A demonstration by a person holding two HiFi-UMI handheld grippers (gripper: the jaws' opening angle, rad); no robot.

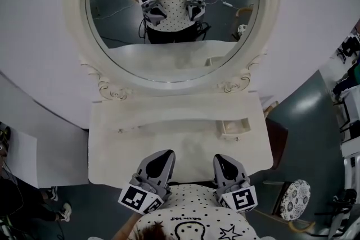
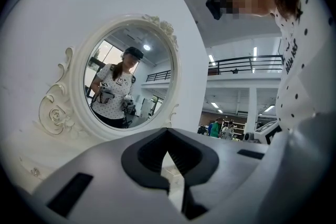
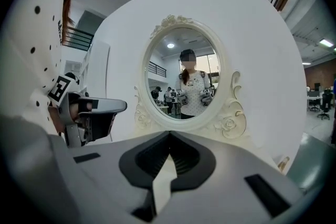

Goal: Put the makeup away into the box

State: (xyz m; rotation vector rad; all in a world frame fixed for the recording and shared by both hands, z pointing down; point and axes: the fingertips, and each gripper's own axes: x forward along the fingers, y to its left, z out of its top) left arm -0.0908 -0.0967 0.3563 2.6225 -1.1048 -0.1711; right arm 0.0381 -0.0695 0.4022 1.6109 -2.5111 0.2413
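I am facing a white dressing surface carrying an ornate oval mirror, a white wall panel standing behind. Grey floor is showing around, a round patterned stool sitting right, strip lights glowing overhead.

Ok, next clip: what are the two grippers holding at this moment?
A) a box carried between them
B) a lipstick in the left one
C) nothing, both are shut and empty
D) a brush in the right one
C: the left gripper and the right gripper each show their fingers closed together with nothing between them, at the near edge of the white vanity table.
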